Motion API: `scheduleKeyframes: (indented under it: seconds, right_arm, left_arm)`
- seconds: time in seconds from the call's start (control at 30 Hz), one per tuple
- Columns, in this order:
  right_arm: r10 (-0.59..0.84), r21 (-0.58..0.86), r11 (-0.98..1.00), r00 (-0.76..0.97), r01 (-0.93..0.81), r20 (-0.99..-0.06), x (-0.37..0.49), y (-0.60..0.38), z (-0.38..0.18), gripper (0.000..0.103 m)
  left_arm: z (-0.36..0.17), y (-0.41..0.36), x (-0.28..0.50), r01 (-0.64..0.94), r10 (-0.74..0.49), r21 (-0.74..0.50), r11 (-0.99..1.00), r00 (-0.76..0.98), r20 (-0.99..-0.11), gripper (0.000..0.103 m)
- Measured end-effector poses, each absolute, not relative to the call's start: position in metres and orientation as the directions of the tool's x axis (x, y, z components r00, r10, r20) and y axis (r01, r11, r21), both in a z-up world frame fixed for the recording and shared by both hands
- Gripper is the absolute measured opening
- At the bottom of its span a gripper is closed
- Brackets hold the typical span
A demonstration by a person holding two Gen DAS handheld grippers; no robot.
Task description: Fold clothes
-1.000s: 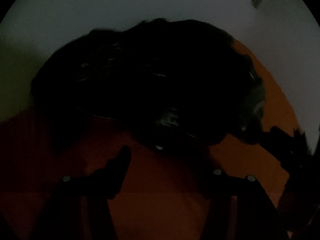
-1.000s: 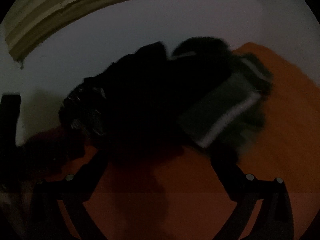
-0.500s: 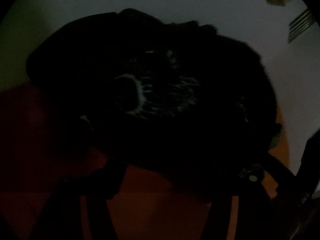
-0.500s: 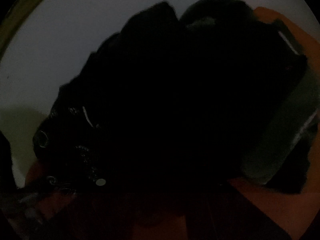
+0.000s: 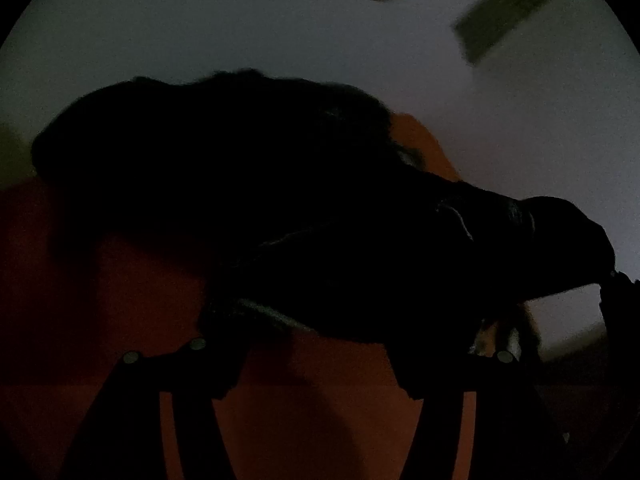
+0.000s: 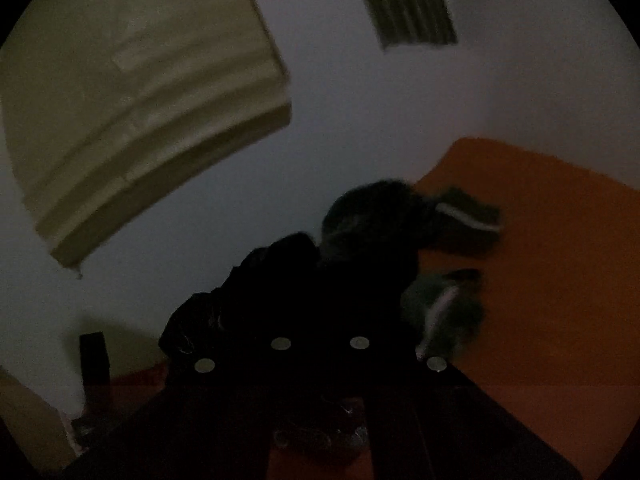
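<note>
A heap of dark clothes (image 5: pixel 220 168) lies on an orange surface (image 5: pixel 152 300), in very dim light. Out of it a black garment (image 5: pixel 400 264) is drawn up and to the right, towards my right gripper (image 5: pixel 618 284) at the picture's edge. In the right wrist view my right gripper (image 6: pixel 320 334) is shut, its fingers side by side, with the black garment (image 6: pixel 280 280) caught at the tips. Behind it lies a dark green piece with a white stripe (image 6: pixel 468 216). My left gripper (image 5: pixel 316 364) is open just below the garment's hanging edge, with only orange surface showing between its fingers.
The orange surface (image 6: pixel 560 260) stretches away to the right and ends at a pale wall (image 6: pixel 360 100). On the wall are a cream panel (image 6: pixel 140 100) and a slatted vent (image 6: pixel 404 4). A dark upright object (image 6: pixel 94 356) stands low at the left.
My right gripper went from wide open in front of the heap to shut on black cloth, then rose and pulled it out. My left gripper drew back and up, still open.
</note>
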State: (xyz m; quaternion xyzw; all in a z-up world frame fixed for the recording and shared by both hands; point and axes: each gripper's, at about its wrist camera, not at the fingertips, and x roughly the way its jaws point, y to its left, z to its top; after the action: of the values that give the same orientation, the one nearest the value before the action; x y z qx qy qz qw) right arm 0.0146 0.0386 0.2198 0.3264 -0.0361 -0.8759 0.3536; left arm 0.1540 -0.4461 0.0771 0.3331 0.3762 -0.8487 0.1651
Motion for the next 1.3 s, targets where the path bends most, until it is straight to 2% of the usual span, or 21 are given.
scheduleKeyframes:
  seconds: [0.17,0.33,0.4,0.53,0.6,0.7,0.8,0.83,0.9,0.97,1.07,1.2,1.23,1.27,1.3]
  right_arm:
    - [-0.550,0.211,-0.821,-0.636,0.531,-0.540,0.062,0.178,0.260,0.001]
    - [-0.396,0.158,-0.912,-0.710,0.380,-0.582,0.129,0.336,0.231,0.001]
    - [-0.307,0.132,-0.948,-0.718,0.290,-0.625,0.153,0.392,0.195,0.001]
    - [-0.232,0.266,-0.963,-0.632,0.042,-0.740,0.173,0.487,0.097,0.001]
    - [-0.239,0.320,-0.946,-0.552,-0.054,-0.799,0.179,0.524,0.049,0.002]
    - [-0.238,0.344,-0.927,-0.472,-0.152,-0.849,0.192,0.555,0.004,0.014]
    - [-0.206,0.315,-0.934,-0.467,-0.167,-0.860,0.212,0.566,-0.008,0.041]
    - [-0.202,0.311,-0.938,-0.484,-0.155,-0.851,0.220,0.565,-0.006,0.059]
    - [-0.214,0.328,-0.935,-0.522,-0.136,-0.826,0.235,0.561,-0.004,0.074]
    - [-0.281,0.402,-0.907,-0.534,-0.124,-0.798,0.245,0.555,-0.008,0.078]
    - [-0.478,0.539,-0.839,-0.379,-0.067,-0.792,0.249,0.518,-0.039,0.078]
    - [-0.533,0.546,-0.837,-0.275,0.033,-0.800,0.238,0.462,-0.058,0.078]
    - [-0.543,0.548,-0.835,-0.255,0.058,-0.800,0.235,0.449,-0.063,0.072]
    - [-0.552,0.549,-0.831,-0.234,0.083,-0.800,0.233,0.436,-0.067,0.022]
    - [-0.518,0.507,-0.855,-0.198,0.108,-0.832,0.228,0.423,-0.072,0.002]
  left_arm:
    - [0.083,-0.358,0.162,0.415,0.078,-0.518,-0.748,-0.719,-0.690,0.062]
    - [0.071,-0.267,0.144,0.275,0.185,-0.427,-0.862,-0.613,-0.768,0.062]
    - [0.065,-0.230,0.136,0.200,0.213,-0.385,-0.901,-0.570,-0.794,0.062]
    - [0.052,-0.163,0.117,0.047,0.195,-0.251,-0.967,-0.498,-0.845,0.062]
    - [0.040,-0.135,0.114,-0.010,0.171,-0.188,-0.982,-0.471,-0.865,0.062]
    - [0.017,-0.109,0.096,-0.047,0.160,-0.154,-0.987,-0.395,-0.905,0.062]
    - [-0.017,-0.115,0.065,-0.039,0.163,-0.159,-0.986,-0.349,-0.923,0.062]
    - [-0.028,-0.115,0.064,-0.017,0.168,-0.172,-0.985,-0.334,-0.928,0.062]
    - [-0.049,-0.112,0.067,0.007,0.229,-0.242,-0.970,-0.300,-0.926,0.062]
    - [-0.060,-0.107,0.074,0.003,0.251,-0.264,-0.965,-0.288,-0.924,0.062]
    - [-0.066,-0.097,0.090,-0.022,0.242,-0.247,-0.969,-0.305,-0.921,0.062]
    - [-0.060,-0.083,0.105,-0.056,0.234,-0.228,-0.972,-0.317,-0.919,0.062]
    - [-0.059,-0.084,0.108,-0.049,0.240,-0.237,-0.970,-0.318,-0.917,0.062]
    - [-0.057,-0.084,0.111,-0.041,0.245,-0.245,-0.969,-0.320,-0.915,0.062]
    - [-0.056,-0.084,0.114,-0.033,0.250,-0.253,-0.967,-0.321,-0.913,0.062]
